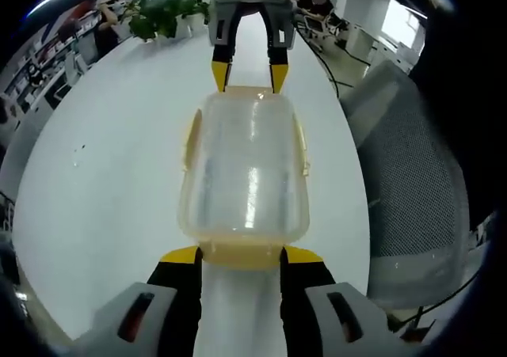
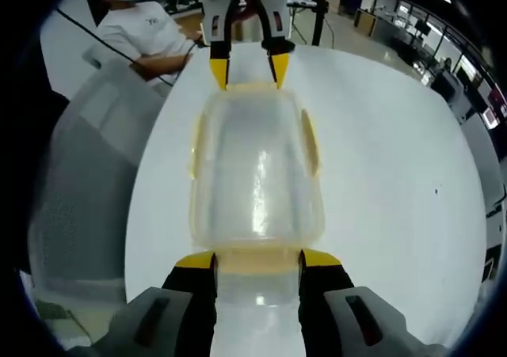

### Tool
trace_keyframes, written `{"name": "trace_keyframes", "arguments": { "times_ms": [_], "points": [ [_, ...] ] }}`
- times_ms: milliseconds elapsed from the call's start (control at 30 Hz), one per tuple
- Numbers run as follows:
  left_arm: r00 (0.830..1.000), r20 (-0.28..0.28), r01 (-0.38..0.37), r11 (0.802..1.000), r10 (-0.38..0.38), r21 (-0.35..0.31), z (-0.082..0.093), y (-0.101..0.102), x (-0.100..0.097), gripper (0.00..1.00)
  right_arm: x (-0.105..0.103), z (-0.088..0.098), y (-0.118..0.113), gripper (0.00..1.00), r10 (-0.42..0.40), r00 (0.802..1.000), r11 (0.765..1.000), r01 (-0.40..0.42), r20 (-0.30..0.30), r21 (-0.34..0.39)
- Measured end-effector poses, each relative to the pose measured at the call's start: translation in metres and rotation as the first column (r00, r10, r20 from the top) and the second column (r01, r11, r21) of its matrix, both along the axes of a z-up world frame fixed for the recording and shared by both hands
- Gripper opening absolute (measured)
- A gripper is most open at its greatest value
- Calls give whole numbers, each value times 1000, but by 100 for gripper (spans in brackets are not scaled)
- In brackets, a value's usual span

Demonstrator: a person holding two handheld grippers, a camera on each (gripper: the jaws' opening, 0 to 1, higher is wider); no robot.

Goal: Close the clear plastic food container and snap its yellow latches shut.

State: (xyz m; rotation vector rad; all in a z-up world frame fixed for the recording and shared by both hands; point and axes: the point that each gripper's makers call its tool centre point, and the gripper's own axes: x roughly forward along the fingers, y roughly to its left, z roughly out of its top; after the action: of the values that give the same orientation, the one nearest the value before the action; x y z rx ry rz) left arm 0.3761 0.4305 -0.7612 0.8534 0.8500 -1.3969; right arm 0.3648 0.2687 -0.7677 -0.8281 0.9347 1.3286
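Container: clear, slightly frosted plastic, a rounded-corner rectangle with a lid on top, lying flat on the smooth glossy white bench. Overhead light streaks run along the lid's centre. Pale yellow latches run along the long sides, and a yellow strip edges each short end.

Left hand-held gripper: black fingers with yellow tips, jaws apart, one tip at either corner of the container's near short end, touching or just beside the yellow edge strip; I cannot tell whether they press it.

Right hand-held gripper: same build, jaws also apart, its yellow tips flanking the opposite short end in the same way. Each tool shows across the container in the other's view, tips at the far rim, so the two face one another along the long axis.

Surroundings: a grey mesh-backed chair stands beside the bench edge. A leafy green potted plant sits at the far end of the bench. A person in a white shirt sits near the bench.
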Motion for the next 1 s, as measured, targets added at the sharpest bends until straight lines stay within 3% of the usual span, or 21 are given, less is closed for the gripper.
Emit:
{"name": "trace_keyframes", "arguments": {
  "times_ms": [1000],
  "points": [
    [1000,-16,22,1000,-22,2,-6,-55,-1,37,-5,-5,-54,39,-24,1000,999,24,-6,-23]
  ]
}}
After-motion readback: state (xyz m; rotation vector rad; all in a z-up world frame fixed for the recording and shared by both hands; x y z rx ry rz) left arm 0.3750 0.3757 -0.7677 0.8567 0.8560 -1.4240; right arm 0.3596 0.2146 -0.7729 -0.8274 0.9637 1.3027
